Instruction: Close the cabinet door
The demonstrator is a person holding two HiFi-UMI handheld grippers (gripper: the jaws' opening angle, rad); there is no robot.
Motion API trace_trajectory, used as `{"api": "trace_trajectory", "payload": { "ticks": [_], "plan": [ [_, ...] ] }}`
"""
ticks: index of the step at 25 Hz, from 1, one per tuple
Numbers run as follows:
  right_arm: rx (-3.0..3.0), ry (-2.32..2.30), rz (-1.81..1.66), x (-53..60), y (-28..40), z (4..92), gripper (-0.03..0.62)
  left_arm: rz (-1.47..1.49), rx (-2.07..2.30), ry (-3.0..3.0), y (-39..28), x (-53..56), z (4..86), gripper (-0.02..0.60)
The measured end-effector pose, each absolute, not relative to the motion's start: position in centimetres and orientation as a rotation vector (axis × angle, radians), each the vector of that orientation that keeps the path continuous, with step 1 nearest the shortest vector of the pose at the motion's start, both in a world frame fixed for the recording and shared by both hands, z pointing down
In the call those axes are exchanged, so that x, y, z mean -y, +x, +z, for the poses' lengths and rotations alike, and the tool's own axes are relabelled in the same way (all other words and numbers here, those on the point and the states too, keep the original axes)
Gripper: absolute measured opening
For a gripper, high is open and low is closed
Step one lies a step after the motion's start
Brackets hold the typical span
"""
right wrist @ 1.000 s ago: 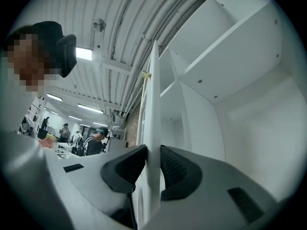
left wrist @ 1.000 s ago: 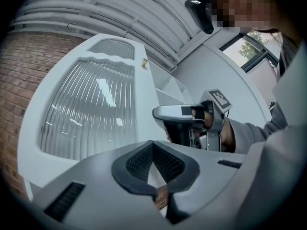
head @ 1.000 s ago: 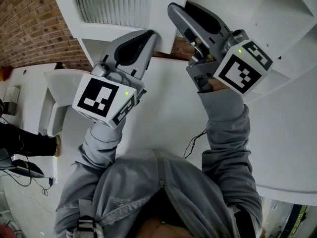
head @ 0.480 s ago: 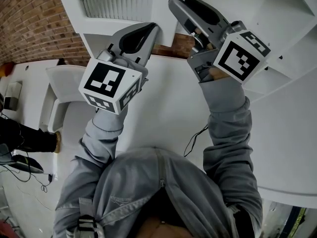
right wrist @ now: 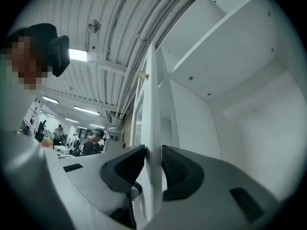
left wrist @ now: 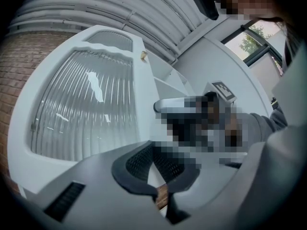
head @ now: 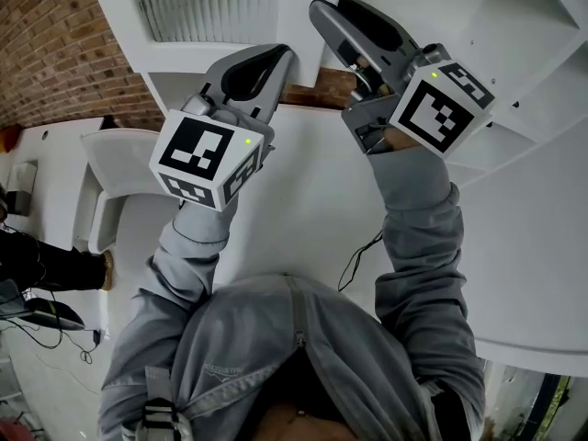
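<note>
Now the cabinet door [right wrist: 152, 104] stands edgewise between the right tongs [right wrist: 153, 158], just opening

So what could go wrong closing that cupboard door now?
The right gripper has just been opening its jaws around the edge of the cabinet door, so the door might slip away half-shut. One jaw sits on the cabinet side, so it could get pinched if the door swings fully closed.

Brick wall [head: 55, 53] alongside, 1 window [left wrist: 247, 41] showing green trees, bright lights [right wrist: 79, 55] glowing under a ribbed metal ceiling [right wrist: 115, 23].
</note>
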State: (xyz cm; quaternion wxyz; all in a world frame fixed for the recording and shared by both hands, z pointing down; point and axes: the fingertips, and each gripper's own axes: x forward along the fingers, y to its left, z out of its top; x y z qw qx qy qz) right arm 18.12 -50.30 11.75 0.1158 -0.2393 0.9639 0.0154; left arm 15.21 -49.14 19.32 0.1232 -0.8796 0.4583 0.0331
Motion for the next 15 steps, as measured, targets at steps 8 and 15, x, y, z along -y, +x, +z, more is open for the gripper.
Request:
{"api": "trace_trajectory", "payload": {
  "ticks": [8, 15],
  "plan": [
    [-2.791, -0.828, 0.079, 51.2, 19.5, 11.9, 0.117, 0.111, -1.332, -2.578, 14.9, 50.2, 19.3, 0.003],
    [-2.812, -0.869, 0.059, 52.1, 19.4, 13.2, 0.117, 0.121, -1.321, -2.578, 15.1, 50.9, 19.2, 0.003]
  ]
}}
